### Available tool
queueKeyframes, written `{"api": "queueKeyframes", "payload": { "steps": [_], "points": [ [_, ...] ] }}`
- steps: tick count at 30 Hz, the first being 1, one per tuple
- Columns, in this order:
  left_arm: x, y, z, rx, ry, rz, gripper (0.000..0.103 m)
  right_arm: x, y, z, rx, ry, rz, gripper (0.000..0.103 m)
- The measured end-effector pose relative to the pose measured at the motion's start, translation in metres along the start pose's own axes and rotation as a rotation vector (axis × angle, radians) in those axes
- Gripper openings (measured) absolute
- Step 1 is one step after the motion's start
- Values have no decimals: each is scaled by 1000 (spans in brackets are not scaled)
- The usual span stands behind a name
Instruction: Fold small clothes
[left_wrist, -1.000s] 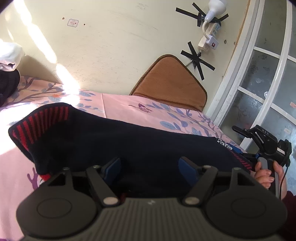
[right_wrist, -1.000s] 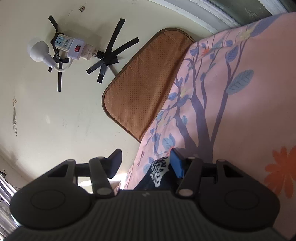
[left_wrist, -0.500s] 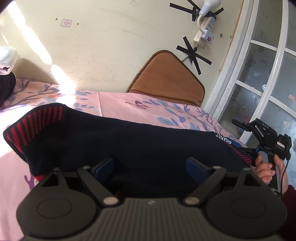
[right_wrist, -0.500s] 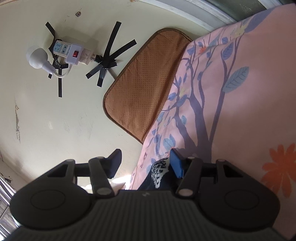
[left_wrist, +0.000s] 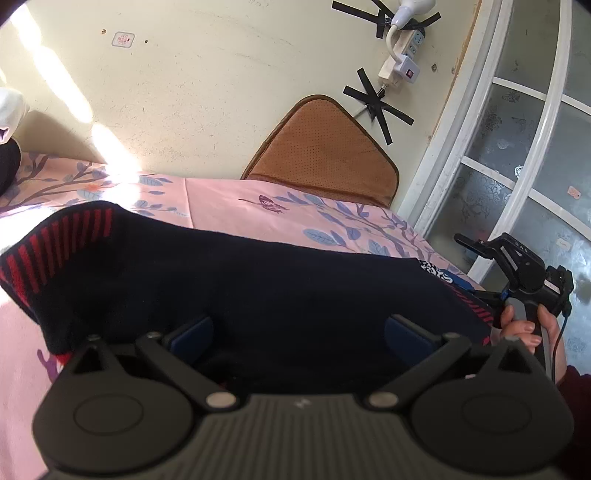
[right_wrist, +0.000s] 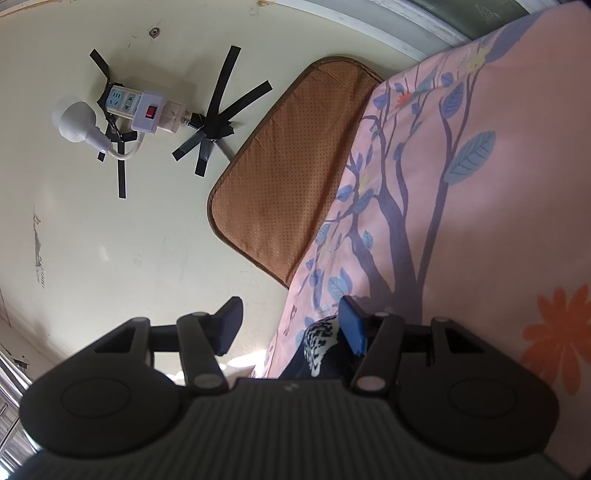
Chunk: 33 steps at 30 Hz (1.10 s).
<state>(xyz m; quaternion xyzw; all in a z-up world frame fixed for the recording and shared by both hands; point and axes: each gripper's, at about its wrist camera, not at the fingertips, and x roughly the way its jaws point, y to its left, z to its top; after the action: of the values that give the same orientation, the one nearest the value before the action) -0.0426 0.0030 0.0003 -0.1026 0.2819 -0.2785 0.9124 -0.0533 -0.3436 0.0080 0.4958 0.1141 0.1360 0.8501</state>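
Pink bedsheet (left_wrist: 240, 206) unchanged; left claw (left_wrist: 299, 332) just opened wider over garment (left_wrist: 258, 288).

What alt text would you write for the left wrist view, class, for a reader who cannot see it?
The left gripper, its jaws just opened wide, points over a dark navy garment with red-striped cuffs lying on a pink floral bedsheet. At the right edge a hand holds the right gripper at the garment's far end. Behind are a brown cushion, a cream wall and a window.

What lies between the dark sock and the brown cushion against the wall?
Only bare pink floral bedsheet separates the dark sock from the brown cushion; the left wrist view shows it.
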Motion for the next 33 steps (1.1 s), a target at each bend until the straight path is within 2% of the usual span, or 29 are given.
{"api": "queueKeyframes", "payload": {
  "steps": [33],
  "points": [
    [8,-6,1,33,35,29,103,-3,-5,4,55,0,35,60]
  ]
}}
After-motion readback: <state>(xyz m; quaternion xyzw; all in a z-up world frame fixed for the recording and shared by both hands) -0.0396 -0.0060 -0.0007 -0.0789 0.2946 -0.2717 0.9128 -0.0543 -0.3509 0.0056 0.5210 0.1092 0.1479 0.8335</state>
